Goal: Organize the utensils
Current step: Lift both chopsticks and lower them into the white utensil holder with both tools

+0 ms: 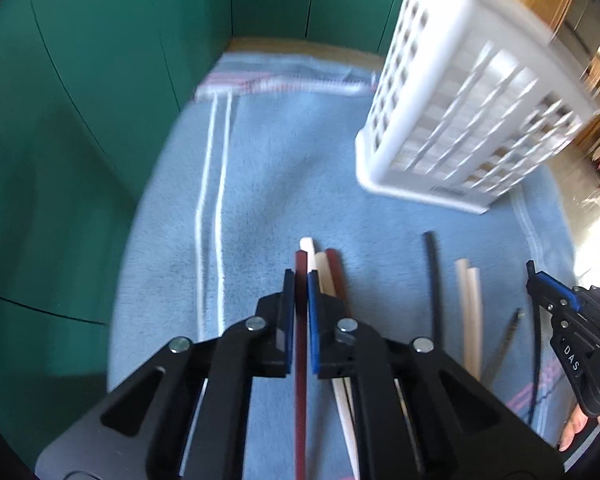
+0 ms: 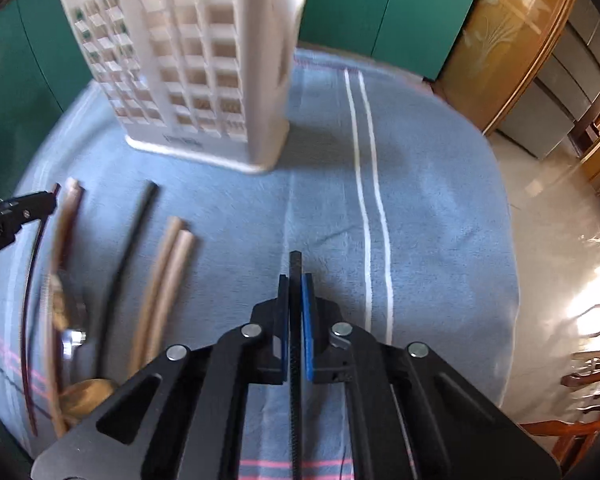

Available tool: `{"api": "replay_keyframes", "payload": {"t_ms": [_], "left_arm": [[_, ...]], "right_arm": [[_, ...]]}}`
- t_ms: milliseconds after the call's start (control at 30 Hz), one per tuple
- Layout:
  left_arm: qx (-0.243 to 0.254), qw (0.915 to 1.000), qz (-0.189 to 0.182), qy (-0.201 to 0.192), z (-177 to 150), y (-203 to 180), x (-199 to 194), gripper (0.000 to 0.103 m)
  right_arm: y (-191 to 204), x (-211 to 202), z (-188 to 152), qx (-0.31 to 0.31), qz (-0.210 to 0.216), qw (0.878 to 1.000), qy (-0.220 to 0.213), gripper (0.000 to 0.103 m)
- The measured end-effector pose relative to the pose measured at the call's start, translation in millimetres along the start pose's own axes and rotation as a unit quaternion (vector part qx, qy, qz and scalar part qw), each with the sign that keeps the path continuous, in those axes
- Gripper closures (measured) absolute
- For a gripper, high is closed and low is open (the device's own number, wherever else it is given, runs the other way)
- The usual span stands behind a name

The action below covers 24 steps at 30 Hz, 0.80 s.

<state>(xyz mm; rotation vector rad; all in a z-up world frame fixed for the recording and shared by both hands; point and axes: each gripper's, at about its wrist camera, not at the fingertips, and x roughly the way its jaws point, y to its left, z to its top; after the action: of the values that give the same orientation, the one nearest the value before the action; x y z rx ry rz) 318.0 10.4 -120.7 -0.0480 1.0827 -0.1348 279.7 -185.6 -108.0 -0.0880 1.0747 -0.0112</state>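
My left gripper [image 1: 300, 278] is shut on a dark red chopstick [image 1: 300, 360] that runs along its fingers, above the blue towel [image 1: 260, 200]. Cream and red chopsticks [image 1: 326, 272] lie just to its right. My right gripper [image 2: 296, 282] is shut on a black chopstick [image 2: 295, 264]. It also shows at the right edge of the left wrist view [image 1: 534, 276]. The white slotted basket [image 1: 460, 92] stands upright ahead, and it shows in the right wrist view [image 2: 196, 72]. A black chopstick [image 2: 134, 236] and two wooden ones [image 2: 168, 272] lie on the towel.
Green cabinet doors [image 1: 100, 80] close the back and left. A metal spoon [image 2: 74, 336] and a wooden spoon [image 2: 86, 396] lie at the left in the right wrist view. The towel's right edge drops to a shiny floor [image 2: 548, 240] with wooden furniture [image 2: 508, 40].
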Motion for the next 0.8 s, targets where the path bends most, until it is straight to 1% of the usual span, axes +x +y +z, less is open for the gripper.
{"api": "replay_keyframes", "payload": {"t_ms": [100, 167, 333, 433, 500, 600, 633, 733, 800], "left_arm": [[0.004, 0.999, -0.019, -0.039, -0.1, -0.1, -38.5, 0.097], [0.008, 0.9967, -0.034, -0.073, -3.3, -2.4, -74.2, 0.097], [0.017, 0.9872, -0.057, -0.148, -4.9, -1.5, -145.2, 0.097], [0.024, 0.9799, -0.061, -0.188, -10.4, -2.9, -180.6, 0.097], [0.025, 0.9748, -0.065, -0.212, -12.7, -5.5, -200.2, 0.097], [0.027, 0.9674, -0.07, -0.242, -13.8, -8.5, -226.9, 0.097], [0.029, 0.9655, -0.069, -0.25, -12.8, -9.0, -230.2, 0.097], [0.039, 0.9571, -0.071, -0.278, 4.8, -16.0, -247.6, 0.097], [0.043, 0.9517, -0.068, -0.296, 21.3, -22.6, -257.6, 0.097]], "right_arm": [[0.6, -40.7, 2.5, 0.008, 0.023, 0.999, -0.042, 0.097], [0.0, -70.5, 4.3, 0.012, 0.039, 0.997, -0.072, 0.097], [-12.6, -150.1, -4.5, 0.012, 0.066, 0.986, -0.151, 0.097], [-22.8, -183.2, -12.3, 0.015, 0.074, 0.98, -0.184, 0.097], [-29.0, -202.6, -16.3, 0.019, 0.083, 0.974, -0.208, 0.097], [-32.0, -227.6, -13.7, 0.022, 0.09, 0.966, -0.241, 0.097], [-30.4, -238.1, -15.0, 0.022, 0.091, 0.964, -0.247, 0.097], [-32.2, -263.0, 1.7, 0.024, 0.092, 0.956, -0.276, 0.097], [-32.7, -276.1, 22.2, 0.023, 0.096, 0.951, -0.294, 0.097]]}}
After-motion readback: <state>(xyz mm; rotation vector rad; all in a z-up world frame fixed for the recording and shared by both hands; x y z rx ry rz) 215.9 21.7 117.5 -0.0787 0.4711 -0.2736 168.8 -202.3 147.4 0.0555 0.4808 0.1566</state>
